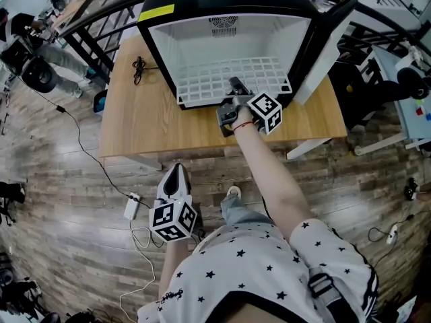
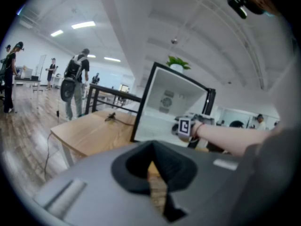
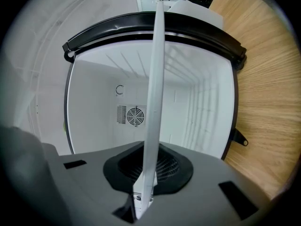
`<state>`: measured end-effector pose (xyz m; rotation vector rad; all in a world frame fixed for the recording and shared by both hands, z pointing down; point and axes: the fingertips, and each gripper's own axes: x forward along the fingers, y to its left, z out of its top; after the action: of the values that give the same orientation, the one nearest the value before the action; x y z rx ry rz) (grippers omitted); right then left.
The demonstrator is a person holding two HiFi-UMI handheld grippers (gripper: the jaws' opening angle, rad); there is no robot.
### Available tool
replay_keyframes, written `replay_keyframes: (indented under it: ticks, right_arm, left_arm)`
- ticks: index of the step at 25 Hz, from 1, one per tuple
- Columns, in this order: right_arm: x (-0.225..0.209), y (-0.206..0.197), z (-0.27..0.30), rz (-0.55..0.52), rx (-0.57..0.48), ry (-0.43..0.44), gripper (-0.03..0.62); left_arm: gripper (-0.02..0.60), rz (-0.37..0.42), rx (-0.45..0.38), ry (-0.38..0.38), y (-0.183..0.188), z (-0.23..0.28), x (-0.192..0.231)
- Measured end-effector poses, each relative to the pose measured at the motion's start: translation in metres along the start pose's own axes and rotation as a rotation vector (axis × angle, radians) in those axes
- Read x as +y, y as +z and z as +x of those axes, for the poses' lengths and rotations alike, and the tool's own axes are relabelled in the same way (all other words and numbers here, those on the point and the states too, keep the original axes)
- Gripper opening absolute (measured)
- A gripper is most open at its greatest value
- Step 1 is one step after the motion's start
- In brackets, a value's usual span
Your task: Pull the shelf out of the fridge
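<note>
A small black fridge (image 1: 229, 19) stands open on a wooden table (image 1: 148, 120), its door (image 1: 323, 46) swung to the right. A white wire shelf (image 1: 229, 79) lies low in the cavity, its front edge at the opening. My right gripper (image 1: 237, 89) is shut on that front edge. In the right gripper view the shelf (image 3: 154, 88) runs edge-on as a white strip from between the jaws of the right gripper (image 3: 143, 197) into the fridge. My left gripper (image 1: 176, 173) hangs low over the floor, near the body, jaws together with nothing in them.
A black cable (image 1: 139, 69) lies on the table left of the fridge. A white power strip (image 1: 131, 207) and cords sit on the wood floor below the table edge. People (image 1: 40, 52) stand at the far left by black railings.
</note>
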<state>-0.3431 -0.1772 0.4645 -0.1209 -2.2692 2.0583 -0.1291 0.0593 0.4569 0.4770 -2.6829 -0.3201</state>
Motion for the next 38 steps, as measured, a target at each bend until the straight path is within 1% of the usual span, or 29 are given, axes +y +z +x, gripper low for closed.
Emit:
replay_keyframes:
  ticks: [7,17,21,25,28,30,34,38]
  right_arm:
    - [0.000,-0.003,-0.012,-0.002,-0.001,0.006,0.038]
    - [0.000,-0.006,-0.037,-0.003,0.010,0.011,0.038]
    - [-0.001,-0.006,-0.049,0.000,0.012,0.023,0.038]
    - [-0.006,-0.015,-0.069,-0.005,0.006,0.034,0.038]
    - [-0.010,-0.029,-0.099,-0.047,0.036,0.063,0.038]
    - [-0.011,-0.032,-0.112,-0.058,0.048,0.080,0.038]
    - [-0.010,-0.033,-0.113,-0.036,0.067,0.078,0.038]
    - [-0.014,-0.040,-0.128,-0.040,0.089,0.063,0.038]
  left_arm:
    - [0.005,-0.006,-0.007,0.000,-0.004,-0.010,0.001]
    - [0.005,-0.013,-0.010,-0.014,-0.017,-0.028,-0.011]
    - [0.005,-0.015,-0.024,-0.010,-0.027,-0.037,-0.013]
    - [0.005,-0.019,-0.049,-0.008,-0.037,-0.053,-0.009]
    - [0.005,-0.021,-0.064,-0.008,-0.051,-0.076,-0.006]
    - [0.005,-0.024,-0.059,-0.005,-0.055,-0.082,-0.007]
    - [0.005,-0.032,-0.042,0.004,-0.047,-0.074,-0.010]
    - [0.005,-0.036,-0.037,-0.004,-0.047,-0.078,-0.014]
